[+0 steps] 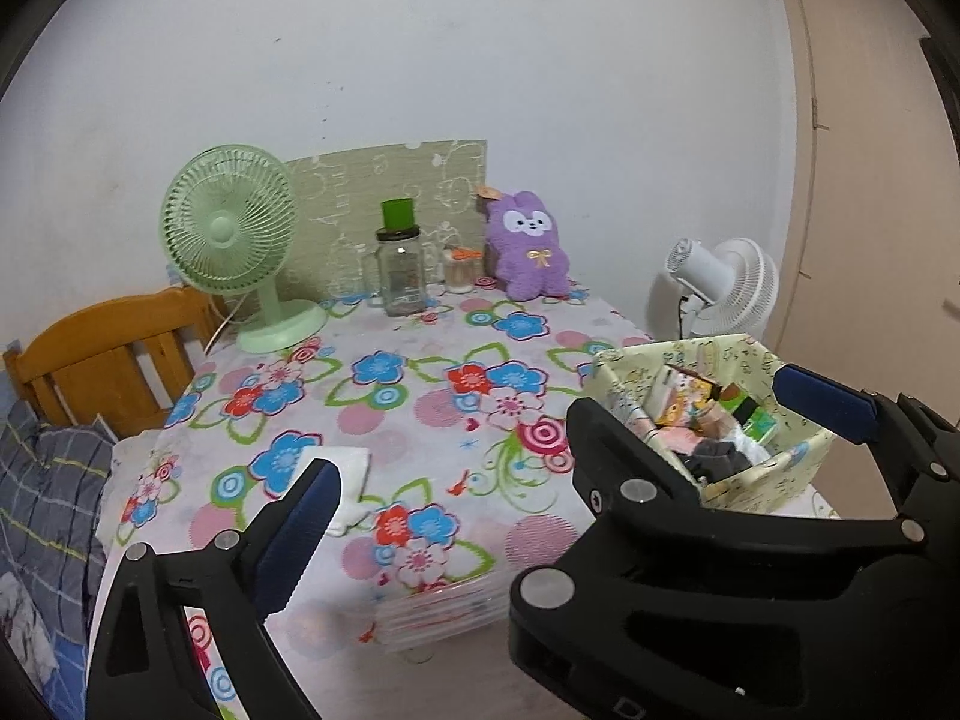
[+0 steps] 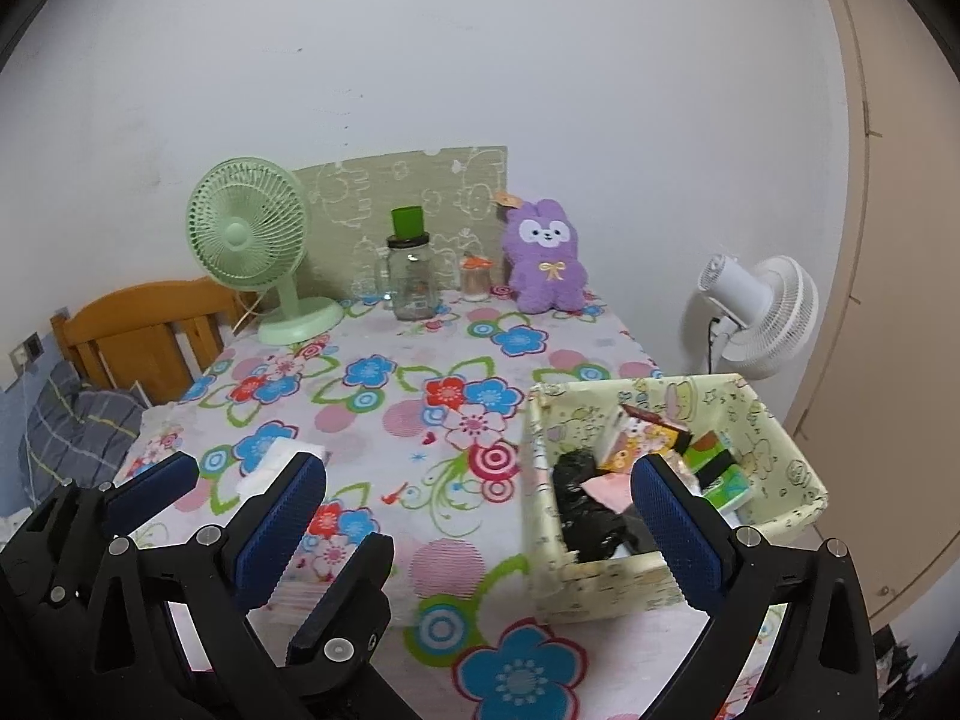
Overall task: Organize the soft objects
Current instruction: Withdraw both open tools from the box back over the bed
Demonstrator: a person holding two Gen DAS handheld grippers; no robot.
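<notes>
A purple plush bunny (image 1: 528,249) (image 2: 545,258) stands upright at the far edge of the flowered table, against the wall. A folded white cloth (image 1: 351,474) (image 2: 273,462) lies at the near left of the table. A pale yellow fabric storage box (image 1: 798,468) (image 2: 780,438) sits at the near right, holding packets and dark soft items (image 2: 585,510). My left gripper (image 1: 444,462) is open and empty, its left finger over the white cloth. My right gripper (image 2: 480,510) is open and empty, its right finger over the box.
A green desk fan (image 1: 231,240) (image 2: 249,240), a glass jar with a green cup on top (image 1: 401,273) (image 2: 411,285) and a small jar (image 1: 461,270) stand at the back. A white fan (image 1: 729,294) stands beyond the right edge. A wooden headboard (image 1: 102,354) and bedding lie left.
</notes>
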